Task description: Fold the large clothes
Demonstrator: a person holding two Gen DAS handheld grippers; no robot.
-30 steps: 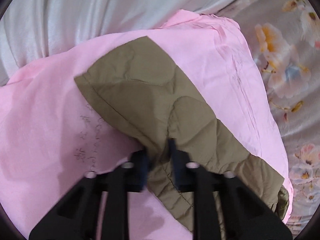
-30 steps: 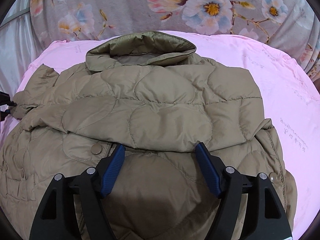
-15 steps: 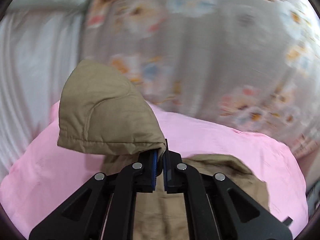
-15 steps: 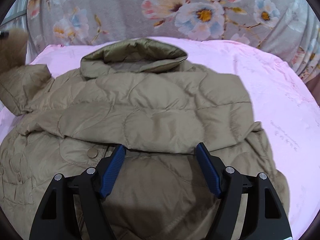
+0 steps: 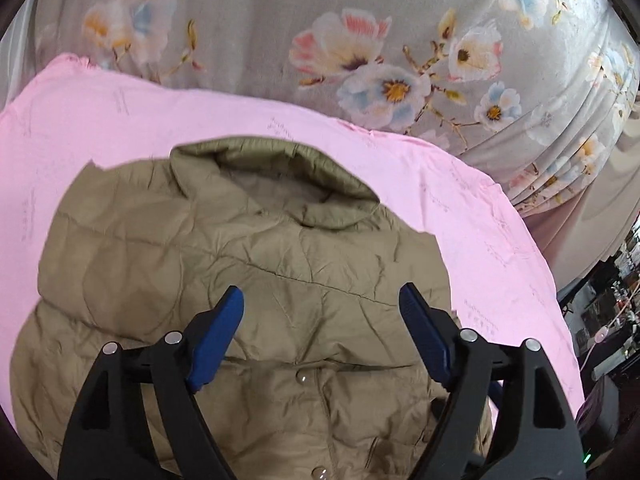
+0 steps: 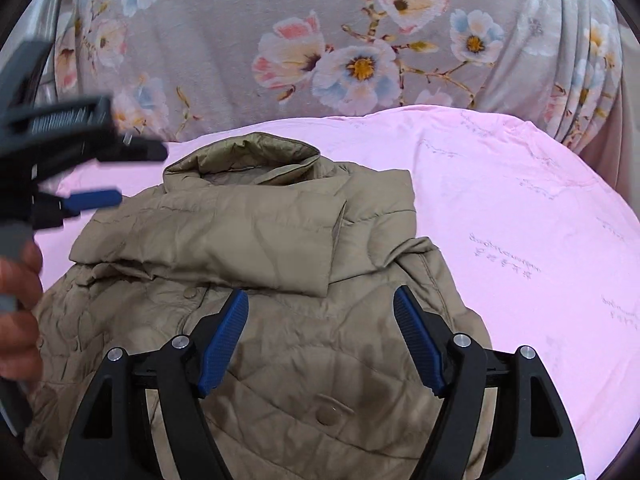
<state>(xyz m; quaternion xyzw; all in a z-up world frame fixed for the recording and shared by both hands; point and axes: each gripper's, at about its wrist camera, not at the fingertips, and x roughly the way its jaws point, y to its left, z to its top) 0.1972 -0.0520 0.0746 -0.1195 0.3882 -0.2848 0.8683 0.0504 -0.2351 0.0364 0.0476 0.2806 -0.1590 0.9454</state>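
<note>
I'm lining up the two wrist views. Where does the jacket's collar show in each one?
Left wrist view: the collar sits just above centre, beyond the open left gripper, whose jaws are opening with nothing between them.
Right wrist view: the collar lies left of centre, above the folded sleeve.
Shared landmark: the pink sheet under the jacket.
</note>
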